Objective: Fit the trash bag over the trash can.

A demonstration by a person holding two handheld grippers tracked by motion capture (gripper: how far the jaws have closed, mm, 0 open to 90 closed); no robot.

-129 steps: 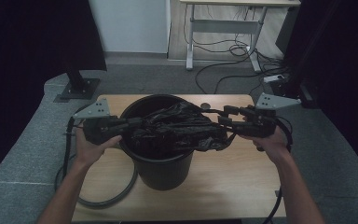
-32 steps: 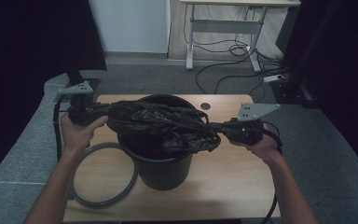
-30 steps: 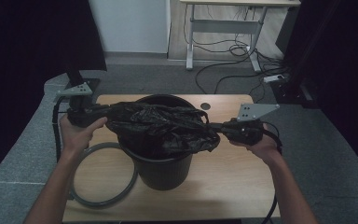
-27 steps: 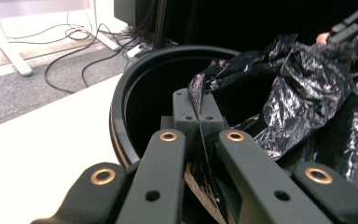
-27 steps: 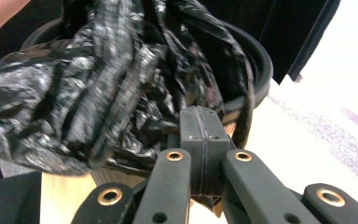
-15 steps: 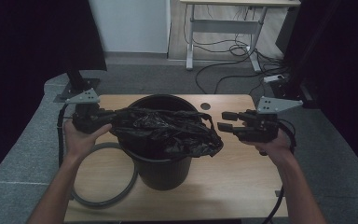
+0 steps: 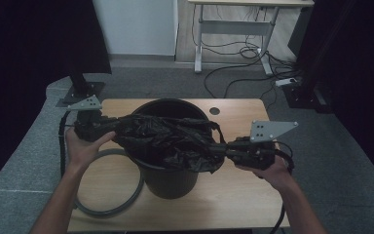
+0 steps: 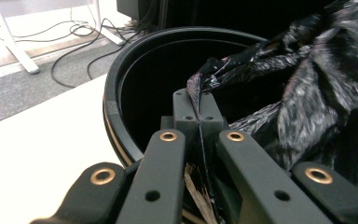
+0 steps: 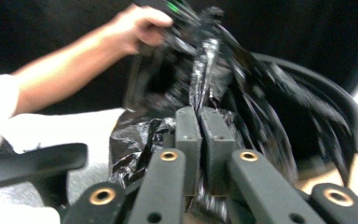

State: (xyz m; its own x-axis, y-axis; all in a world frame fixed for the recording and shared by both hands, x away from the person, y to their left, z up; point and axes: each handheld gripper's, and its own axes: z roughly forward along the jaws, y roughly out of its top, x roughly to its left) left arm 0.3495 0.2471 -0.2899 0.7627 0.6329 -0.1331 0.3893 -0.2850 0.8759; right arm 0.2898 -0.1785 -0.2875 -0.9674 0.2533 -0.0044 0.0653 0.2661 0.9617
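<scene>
A black bucket [image 7: 168, 178] stands mid-table with a crumpled black plastic bag [image 7: 170, 139] stretched across its mouth. My left gripper [image 7: 111, 127] is at the bucket's left rim, shut on the bag's left edge. In the left gripper view its jaws [image 8: 199, 100] pinch a fold of the bag [image 8: 317, 84] over the bucket's rim [image 8: 116, 93]. My right gripper [image 7: 215, 148] is at the bucket's right side; its jaws have just closed and are shut on the bag's right edge. In the right gripper view its jaws [image 9: 202, 114] clamp the film [image 9: 242, 84], with the other hand [image 9: 135, 23] beyond.
The wooden table [image 7: 233, 195] carries a grey ring of hose [image 7: 109, 212] at front left, partly under the bucket, and has a cable hole [image 7: 214, 111] at the back. Behind are a white desk frame [image 7: 233, 29], floor cables [image 7: 243, 68] and a stand base [image 7: 80, 90].
Half a second ago my right gripper stood open, clear of the bag to the right; it has moved in toward the bucket and shut on the bag's edge. The left hand stayed put.
</scene>
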